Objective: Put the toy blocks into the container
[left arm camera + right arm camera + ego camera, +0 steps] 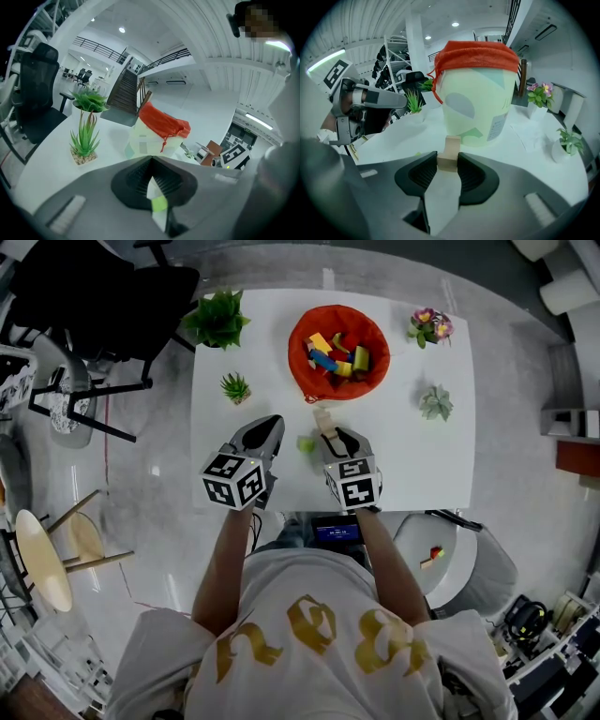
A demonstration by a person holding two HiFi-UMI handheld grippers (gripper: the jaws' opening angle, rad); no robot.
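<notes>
- White tabletop (pixel 412 465) fills the head view, the only view that looks down into the container (pixel 296 351). A heap of coloured toy blocks (pixel 337 358) lies inside its red cloth lining.
- Both the left gripper view and the right gripper view show the container from the side: a pale green wall with the red cloth folded over the rim (the heap inside is hidden from both).
- Only the head view clearly shows a loose green block (pixel 307 443), lying on the tabletop between the two grippers and short of the container.
- At the left, the left gripper (pixel 151 160) has its tongs together at the tips, with nothing clamped between them. It points toward the container, with a spiky potted plant (pixel 84 138) off to its left. A yellow-green sliver shows in the slot behind the tips; I cannot tell what it is.
- Further right, the right gripper (pixel 447 161) has its tongs narrowly apart and clamped on a tan wooden block (pixel 449 151). The block sticks up above the pads and is just in front of the container wall, not touching it.
- At the tabletop's right side stand a flowering plant (pixel 429 326) and a pale succulent (pixel 436 403).
</notes>
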